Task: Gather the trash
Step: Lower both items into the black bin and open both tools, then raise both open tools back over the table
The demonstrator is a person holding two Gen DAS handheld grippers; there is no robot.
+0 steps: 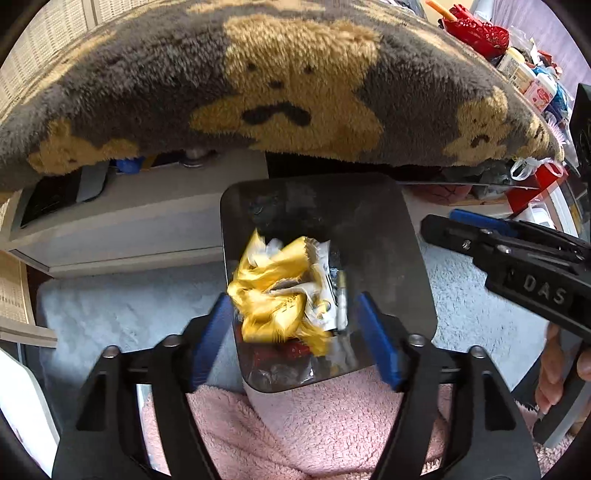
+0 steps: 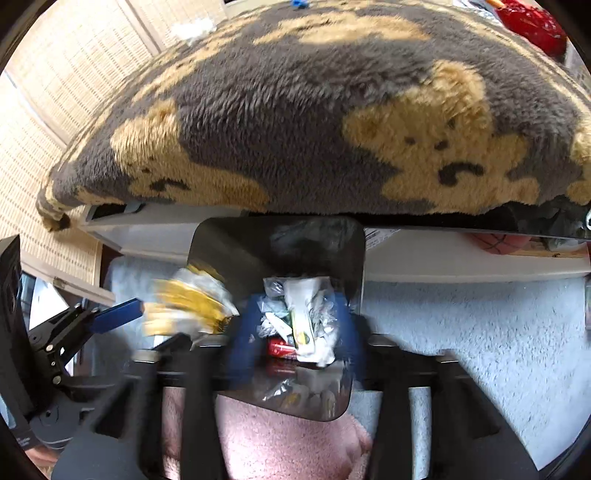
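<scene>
A dark metal trash bin (image 1: 384, 236) stands on the floor below both grippers, with wrappers inside. My left gripper (image 1: 295, 328) is open above the bin; a crumpled yellow and white wrapper (image 1: 277, 291) hangs loose and blurred between its blue fingers, over the bin opening. In the right wrist view that yellow wrapper (image 2: 184, 310) is motion-blurred at the bin's left rim (image 2: 207, 243). My right gripper (image 2: 295, 328) is shut on a wad of white and clear wrappers (image 2: 303, 314) above the bin. The right gripper also shows in the left wrist view (image 1: 439, 225), at the right.
A grey and tan bear-pattern cushion (image 1: 258, 85) overhangs the bin from behind. A white low shelf (image 1: 129, 221) sits under it. Pale blue rug (image 1: 122, 314) surrounds the bin, pink fleece (image 1: 314, 424) lies in front. Cluttered bottles and a red item (image 1: 476, 33) stand far right.
</scene>
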